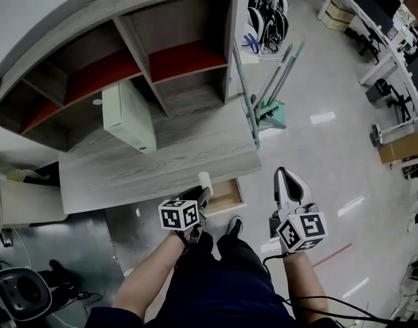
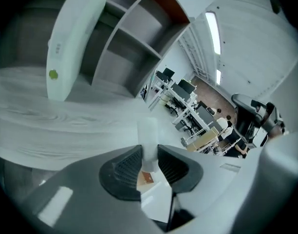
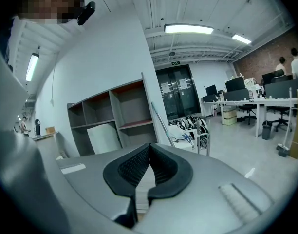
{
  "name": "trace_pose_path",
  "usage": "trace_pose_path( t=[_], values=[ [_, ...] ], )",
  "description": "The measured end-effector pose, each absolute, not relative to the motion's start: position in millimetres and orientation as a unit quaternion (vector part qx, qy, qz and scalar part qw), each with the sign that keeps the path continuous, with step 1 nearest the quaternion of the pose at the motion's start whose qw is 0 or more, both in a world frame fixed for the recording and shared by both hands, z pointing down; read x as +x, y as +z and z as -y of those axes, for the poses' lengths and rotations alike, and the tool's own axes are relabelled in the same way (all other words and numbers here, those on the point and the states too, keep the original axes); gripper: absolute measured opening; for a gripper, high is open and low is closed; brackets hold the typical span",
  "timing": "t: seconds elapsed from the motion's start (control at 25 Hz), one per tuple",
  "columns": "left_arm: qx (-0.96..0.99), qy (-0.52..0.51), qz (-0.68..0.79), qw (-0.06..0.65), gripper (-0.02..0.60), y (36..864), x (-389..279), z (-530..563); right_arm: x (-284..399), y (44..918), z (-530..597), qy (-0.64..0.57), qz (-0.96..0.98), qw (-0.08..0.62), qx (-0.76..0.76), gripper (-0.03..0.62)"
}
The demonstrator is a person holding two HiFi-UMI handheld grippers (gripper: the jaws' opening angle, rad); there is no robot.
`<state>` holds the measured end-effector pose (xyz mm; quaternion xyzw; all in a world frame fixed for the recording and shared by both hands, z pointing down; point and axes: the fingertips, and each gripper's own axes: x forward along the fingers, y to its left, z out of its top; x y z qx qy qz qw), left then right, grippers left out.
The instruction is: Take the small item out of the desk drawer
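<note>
Left hand-held gripper [image 2: 150, 156] grasping tube [image 2: 149, 130]; right hand-held gripper [image 3: 149, 162] clenched, empty.
Probably light, stiff, slick: hold at lower body. Drawer [image 1: 226, 195] open at 4 o'clock of tube.

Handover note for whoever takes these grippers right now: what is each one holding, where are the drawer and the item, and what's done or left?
Left gripper: shut on the small white item.
Right gripper: jaws together, empty, held out to the side over the floor.
Drawer: open under the front edge of the desk.
Done: item gripped and held up at the desk edge, above the drawer.
Left: probably set the item down; the drawer is not yet closed.
</note>
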<state>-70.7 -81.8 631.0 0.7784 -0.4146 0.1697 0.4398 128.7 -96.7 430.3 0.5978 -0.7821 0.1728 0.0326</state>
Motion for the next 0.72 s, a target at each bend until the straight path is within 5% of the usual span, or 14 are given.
trace_pose_path(
  t=[0.72],
  values=[
    [0.853, 0.063, 0.467, 0.224, 0.107, 428.0, -109.3, 157.8, 102.4, 347.4, 130.8, 0.109, 0.803, -0.01, 0.586, 0.006]
  ],
)
